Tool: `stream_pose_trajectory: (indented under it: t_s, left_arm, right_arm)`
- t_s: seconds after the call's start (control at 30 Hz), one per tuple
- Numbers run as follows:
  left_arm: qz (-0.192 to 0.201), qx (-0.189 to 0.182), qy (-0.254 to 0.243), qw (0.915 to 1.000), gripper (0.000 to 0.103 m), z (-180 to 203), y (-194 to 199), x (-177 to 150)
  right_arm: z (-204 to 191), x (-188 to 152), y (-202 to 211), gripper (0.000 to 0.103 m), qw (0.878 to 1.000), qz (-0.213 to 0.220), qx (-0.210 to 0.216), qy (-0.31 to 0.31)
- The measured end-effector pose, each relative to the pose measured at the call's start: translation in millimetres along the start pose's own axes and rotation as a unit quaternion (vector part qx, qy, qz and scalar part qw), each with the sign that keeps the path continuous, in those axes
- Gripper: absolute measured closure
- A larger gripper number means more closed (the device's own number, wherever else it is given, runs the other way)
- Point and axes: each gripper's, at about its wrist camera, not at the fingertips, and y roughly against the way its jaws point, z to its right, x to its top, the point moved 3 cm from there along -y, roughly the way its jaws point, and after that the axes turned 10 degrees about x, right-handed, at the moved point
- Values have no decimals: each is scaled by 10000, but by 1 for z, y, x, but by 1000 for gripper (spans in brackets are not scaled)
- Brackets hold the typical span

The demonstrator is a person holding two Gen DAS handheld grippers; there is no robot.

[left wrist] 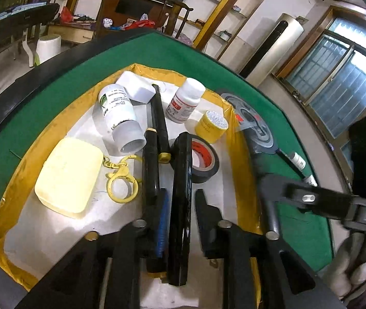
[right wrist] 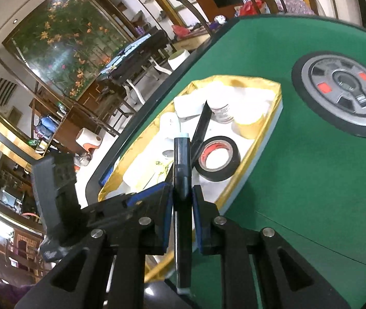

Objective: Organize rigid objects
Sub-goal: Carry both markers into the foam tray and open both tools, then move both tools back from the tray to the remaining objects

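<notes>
Lying on the green table (left wrist: 190,56), a shallow tray (left wrist: 18,180) with a yellow rim and white floor holds most of the items; every place below is given from that tray. At its left end, in the left wrist view, rests a pale yellow case (left wrist: 68,176) with a yellow clasp ring (left wrist: 121,182) just beside it. Toward the far side lie a white bottle (left wrist: 121,114) on its side and a white box (left wrist: 136,87) touching it. Near the tray's middle two black pens (left wrist: 157,118) lie close together, one tipped with a yellow cap. A second white bottle (left wrist: 184,100) with a red label and a small yellow roll (left wrist: 211,125) sit toward the right rim, and a black tape roll (left wrist: 203,159) with a red core lies just inside that rim.

The left gripper (left wrist: 180,213) hangs over the tray's near side with its jaws parted; a long black marker (left wrist: 181,206) lies between them, against the left blue pad and clear of the right finger.

Beyond the right rim, a grey round panel (right wrist: 342,100) is set in the table. The right gripper (right wrist: 182,206) is outside the tray's near corner, its blue pads clamped on a dark pen (right wrist: 182,170) with a pale tip.
</notes>
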Motion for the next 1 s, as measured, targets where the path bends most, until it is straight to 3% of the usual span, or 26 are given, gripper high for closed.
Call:
stream_pose_trajectory:
  t_s: [0.27,0.47,0.53,0.67,0.73,0.87,1.0]
  left_arm:
    - [461,-244,180,9985,42,-10,37,17]
    - [510,-313,384,9975,36,-22,43,23]
    - [514,-300,449,9972,31,-27,44,24]
    - [535,-284,606,9963,27,-38,45,24]
    - [538,-266,686,9958,23,-44,46,25]
    - [598,-258,781,9948,22,-52,52,26]
    - [733,-247,869,9932,22,-58,62,28]
  right_arm:
    - [11,2,-32,88,9980,-79,-5,-631]
    - [10,3,-37,86,9950,121,-283,-948]
    - [7,2,-35,74,9949,220,-367,-909]
    - [-4,2,-25,66,9952,427,-698,-540]
    - [-9,3,-20,50,9940,501,-901,-370]
    - [-25,-3,-19,50,9953,424,-867,-81]
    - [-31,-11,-33,46,9988,39,-356,-334]
